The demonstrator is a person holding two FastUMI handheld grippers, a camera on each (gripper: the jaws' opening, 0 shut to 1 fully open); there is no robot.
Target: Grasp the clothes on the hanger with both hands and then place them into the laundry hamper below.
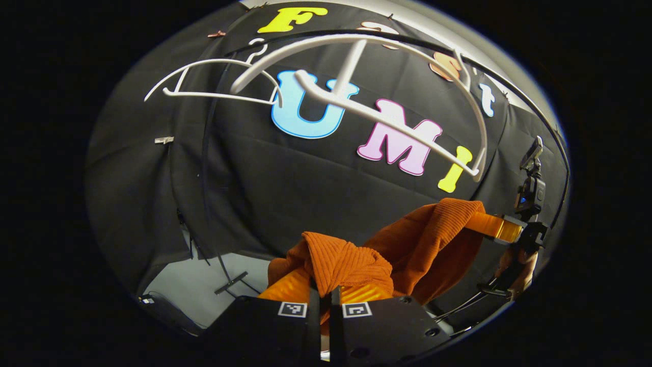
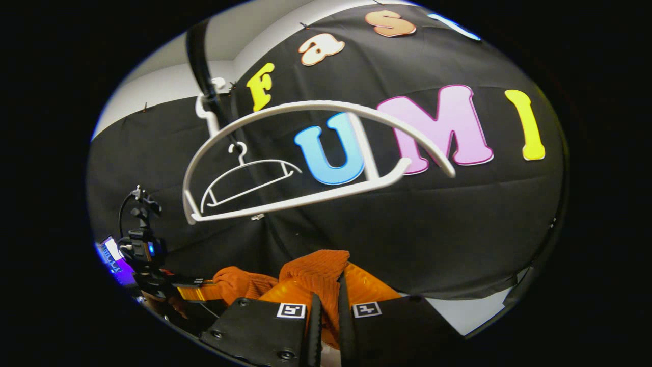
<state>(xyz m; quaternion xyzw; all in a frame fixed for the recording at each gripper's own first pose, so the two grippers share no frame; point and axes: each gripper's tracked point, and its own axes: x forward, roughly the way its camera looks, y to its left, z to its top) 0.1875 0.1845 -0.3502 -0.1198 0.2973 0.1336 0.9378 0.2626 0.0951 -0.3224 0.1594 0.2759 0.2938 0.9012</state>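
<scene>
A rust-orange ribbed garment (image 1: pixel 407 244) hangs slack between both grippers, below a bare white hanger (image 1: pixel 387 122). In the left gripper view my left gripper (image 1: pixel 326 288) is shut on a bunched fold of the cloth; the right gripper (image 1: pixel 501 228) shows at the far right, pinching the other end. In the right gripper view my right gripper (image 2: pixel 326 293) is shut on a fold of the garment (image 2: pixel 316 272), with the left gripper (image 2: pixel 191 292) at the lower left holding the cloth too. The big white hanger (image 2: pixel 305 153) hangs empty above.
A second, smaller white hanger (image 1: pixel 214 81) hangs on the black rail (image 2: pixel 201 66) farther back, also seen as the small hanger (image 2: pixel 247 178). White floor (image 1: pixel 204 285) shows below the cloth wall. A lit screen (image 2: pixel 109 255) glows at the lower left.
</scene>
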